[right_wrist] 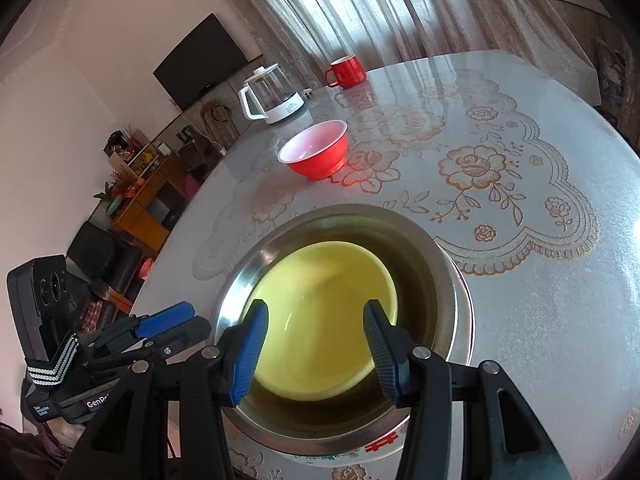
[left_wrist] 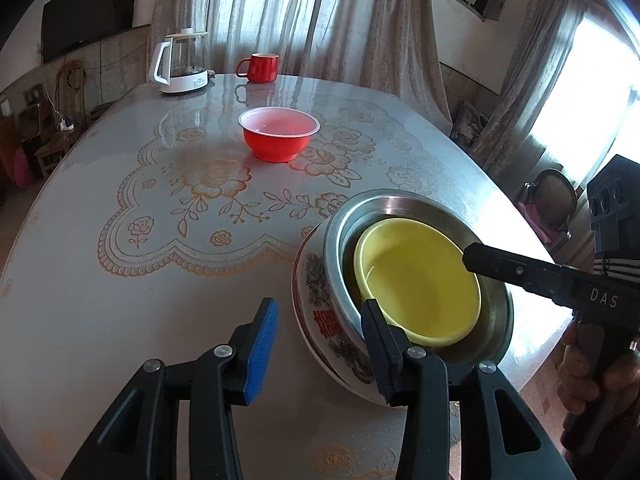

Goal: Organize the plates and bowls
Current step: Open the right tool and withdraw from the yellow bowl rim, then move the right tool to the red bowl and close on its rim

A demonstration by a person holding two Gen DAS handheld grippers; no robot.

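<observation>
Yellow is sitting right in the middle of it all: the yellow bowl [left_wrist: 420, 288] is nesting inside the steel bowl [left_wrist: 340, 248], tilted toward one wall, and the steel bowl is resting on the patterned plate [left_wrist: 316, 312] near the table's edge. The left gripper [left_wrist: 320, 344] is hovering at the stack's near side with its fingers spread; its right finger is lying over the rims of the yellow and steel bowls, its blue-padded left finger is hanging over bare tablecloth, and nothing is being pinched. The right gripper [right_wrist: 316, 348] is poised above the yellow bowl, fingers parted, with only the bowl's open hollow showing between them; whether a pad is touching the rim, I cannot tell. Farther along the table [left_wrist: 120, 280], well apart from the stack, the red bowl [left_wrist: 279, 134] is standing alone on the flowered cloth. At the far edge, the glass kettle [left_wrist: 180, 62] and the red mug [left_wrist: 260, 67] are sitting near each other.
</observation>
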